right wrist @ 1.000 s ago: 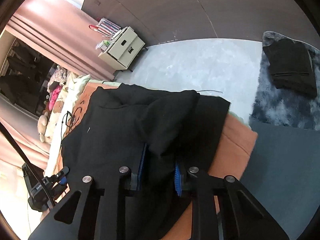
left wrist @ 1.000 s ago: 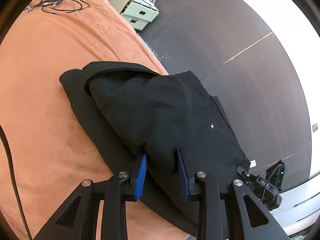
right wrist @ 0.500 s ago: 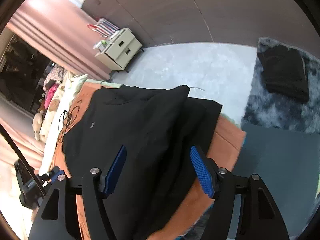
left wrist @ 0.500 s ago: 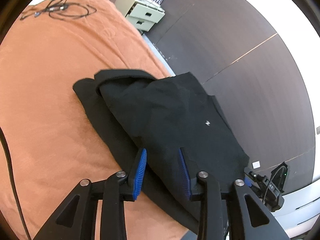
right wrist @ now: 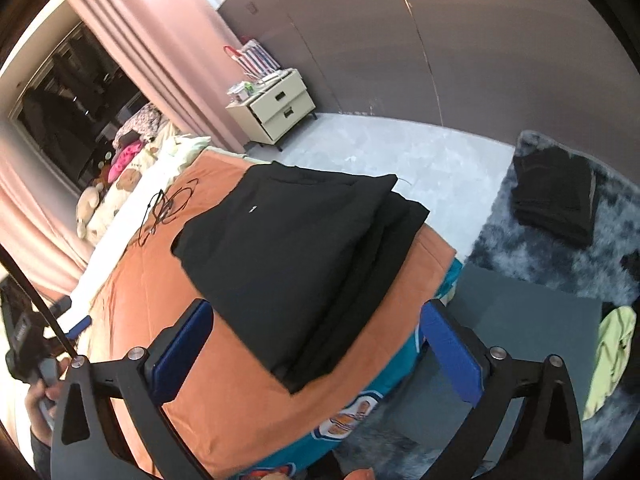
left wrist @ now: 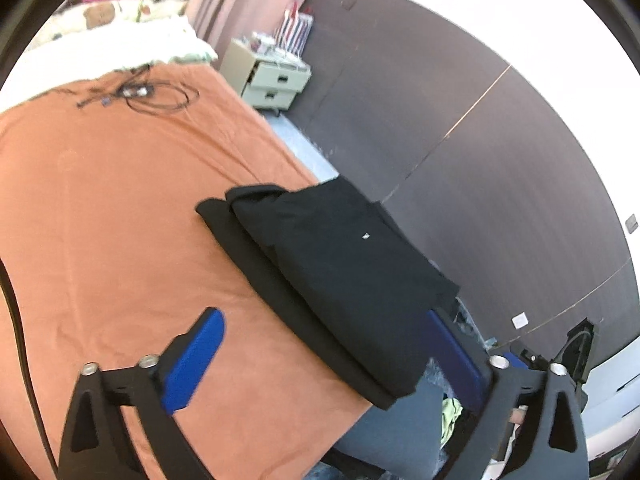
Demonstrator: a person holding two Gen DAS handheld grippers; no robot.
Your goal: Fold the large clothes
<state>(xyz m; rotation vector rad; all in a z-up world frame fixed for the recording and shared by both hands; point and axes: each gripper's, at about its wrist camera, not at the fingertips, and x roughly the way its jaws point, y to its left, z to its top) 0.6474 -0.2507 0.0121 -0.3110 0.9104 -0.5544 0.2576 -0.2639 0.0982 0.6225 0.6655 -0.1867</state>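
Now I have both tools spread wide with nothing between the pads. My left gripper [left wrist: 324, 364] has just been opening, and its blue fingers [left wrist: 192, 360] hang clear above the orange bedspread [left wrist: 120, 200], one over bare cover and the other past the bed's edge. My right gripper [right wrist: 320, 352] has likewise just been opening; its blue pads [right wrist: 452, 348] stand either side of the near corner of the bed without touching cloth.

The folded black garment [right wrist: 296, 248] lies flat on the bedspread [right wrist: 224, 392] close to the corner, in stacked layers, a small white mark on its top face. From the left wrist the same garment [left wrist: 340, 272] runs along the bed's edge, its near end reaching the corner.

Further up the bed a tangle of black cable [left wrist: 152, 94] rests on the cover, near the pale pillows. A cream two-drawer nightstand [right wrist: 276, 110] stands against the dark wall beside pink curtains [right wrist: 160, 60]. On the grey shaggy rug [right wrist: 560, 264] sits another folded dark pile [right wrist: 554, 200]
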